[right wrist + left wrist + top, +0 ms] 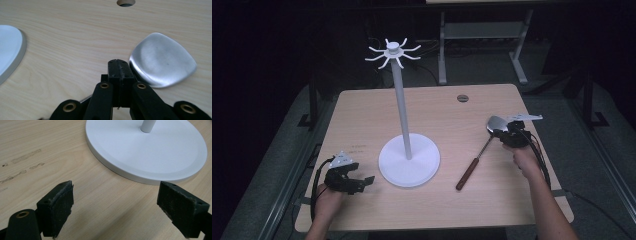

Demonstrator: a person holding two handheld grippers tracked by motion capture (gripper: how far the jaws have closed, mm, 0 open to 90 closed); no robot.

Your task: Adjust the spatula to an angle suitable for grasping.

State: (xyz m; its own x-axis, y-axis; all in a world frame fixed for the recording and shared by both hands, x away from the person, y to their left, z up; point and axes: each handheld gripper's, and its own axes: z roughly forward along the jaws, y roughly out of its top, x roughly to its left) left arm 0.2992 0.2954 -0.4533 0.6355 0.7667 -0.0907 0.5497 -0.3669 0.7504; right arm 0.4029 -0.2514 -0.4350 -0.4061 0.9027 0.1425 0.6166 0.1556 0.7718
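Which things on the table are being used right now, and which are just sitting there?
In use:
- metal spatula
- right gripper, jaws shut beside the spatula's blade
- white hook stand

Just there:
- left gripper, open, holding nothing
- round hole in the table

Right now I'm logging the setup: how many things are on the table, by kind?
Stands: 1, the white stand
Spatulas: 1, the spatula
Grippers: 2, left gripper and right gripper
Total: 4
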